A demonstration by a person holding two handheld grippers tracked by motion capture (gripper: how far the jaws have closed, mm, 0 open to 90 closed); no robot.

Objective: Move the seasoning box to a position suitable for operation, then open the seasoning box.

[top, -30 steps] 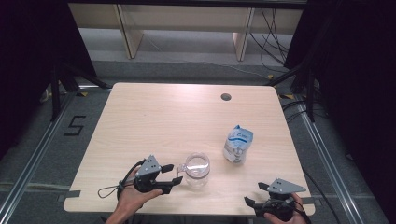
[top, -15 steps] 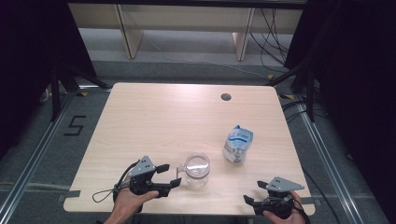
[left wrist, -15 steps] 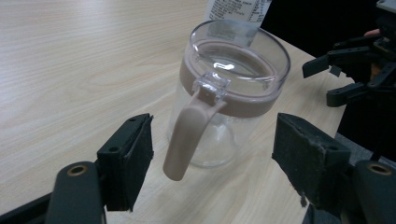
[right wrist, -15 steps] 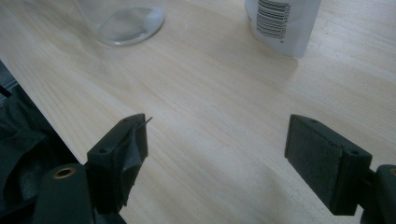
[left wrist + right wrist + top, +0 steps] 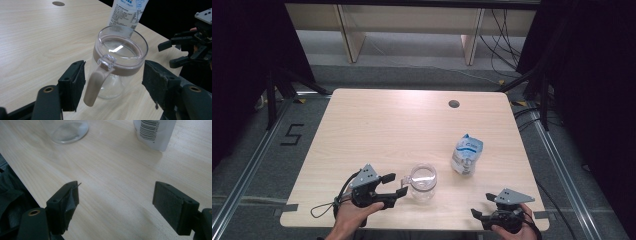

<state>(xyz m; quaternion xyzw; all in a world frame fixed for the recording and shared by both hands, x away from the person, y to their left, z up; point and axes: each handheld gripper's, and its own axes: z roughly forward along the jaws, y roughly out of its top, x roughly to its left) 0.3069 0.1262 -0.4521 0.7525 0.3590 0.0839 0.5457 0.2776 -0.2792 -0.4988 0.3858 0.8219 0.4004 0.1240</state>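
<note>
Your left hand-held gripper (image 5: 394, 185) sits at the lower left of the high view, jaws spread wide, not gripping, with the clear jar (image 5: 423, 182) just ahead of them. In the left gripper view the jar (image 5: 117, 62) stands upright on the counter (image 5: 387, 130), its beige handle (image 5: 96, 85) pointing back between your jaws. Right of it stands the white pouch (image 5: 466, 155), blue print too small to read. Your right hand-held gripper (image 5: 479, 216), lower right, gapes empty.
</note>
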